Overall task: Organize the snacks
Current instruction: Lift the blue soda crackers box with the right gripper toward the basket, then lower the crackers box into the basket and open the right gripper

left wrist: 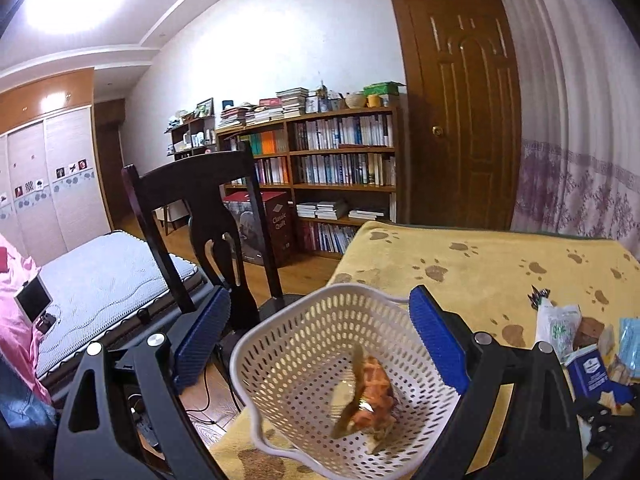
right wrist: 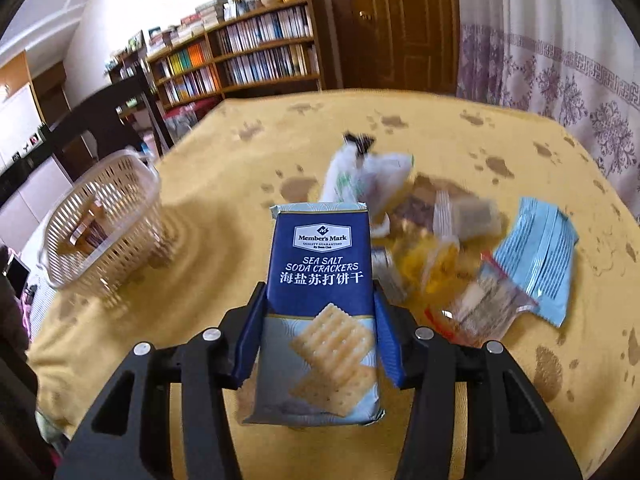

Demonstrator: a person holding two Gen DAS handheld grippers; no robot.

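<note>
A white perforated basket [left wrist: 288,344] stands at the table's left corner with an orange wrapped snack [left wrist: 372,396] lying in it. My left gripper [left wrist: 320,296] hovers over the basket, open wide, nothing between its blue pads [left wrist: 436,340]. My right gripper [right wrist: 320,292] is shut on a blue Member's Mark soda cracker pack [right wrist: 320,264], held upright above the table. The basket [right wrist: 100,224] sits to the left of it. Behind and to the right lies a blurred pile: a white bag [right wrist: 352,176], a light blue packet [right wrist: 536,256], clear packets [right wrist: 484,304].
A yellow paw-print cloth [right wrist: 460,140] covers the table. A dark wooden chair [left wrist: 200,208] stands by the table's left edge, with a bed [left wrist: 100,272] beyond it. A bookshelf [left wrist: 340,160], a door [left wrist: 460,120] and a curtain [left wrist: 580,140] line the far wall.
</note>
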